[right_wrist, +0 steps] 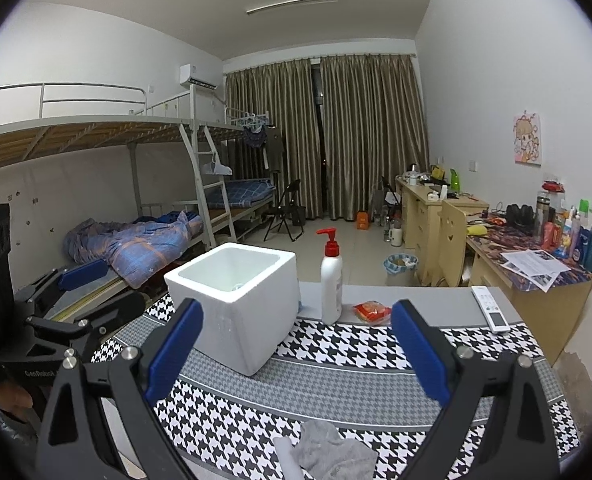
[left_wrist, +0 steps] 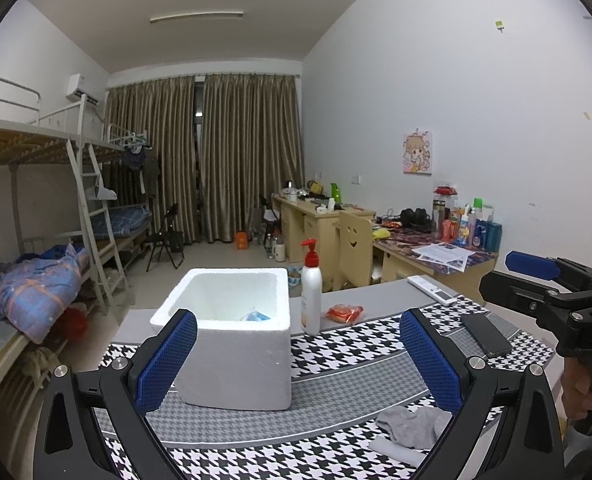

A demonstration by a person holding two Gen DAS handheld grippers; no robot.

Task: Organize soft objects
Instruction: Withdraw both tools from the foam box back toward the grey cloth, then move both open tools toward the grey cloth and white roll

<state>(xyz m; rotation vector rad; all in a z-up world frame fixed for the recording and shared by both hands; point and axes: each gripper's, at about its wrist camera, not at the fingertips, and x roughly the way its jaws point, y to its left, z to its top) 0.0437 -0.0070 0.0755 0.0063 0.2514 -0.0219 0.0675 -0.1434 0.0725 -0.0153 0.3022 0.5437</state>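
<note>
A white pump bottle (right_wrist: pixel 331 280) with a red top stands upright near the table's far edge, on the grey strip past the houndstooth cloth (right_wrist: pixel 335 364). An orange packet (right_wrist: pixel 371 312) lies just beside it. A remote (right_wrist: pixel 490 308) lies by the far right corner; nearer lies what seems a dark phone (left_wrist: pixel 485 334).

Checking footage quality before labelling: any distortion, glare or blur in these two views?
Left wrist: strong fisheye bending, dark corner vignette, foam box sharp, no glare. Right wrist: same curvature, grey cloth at the bottom edge slightly soft, lighting dim and even.
</note>
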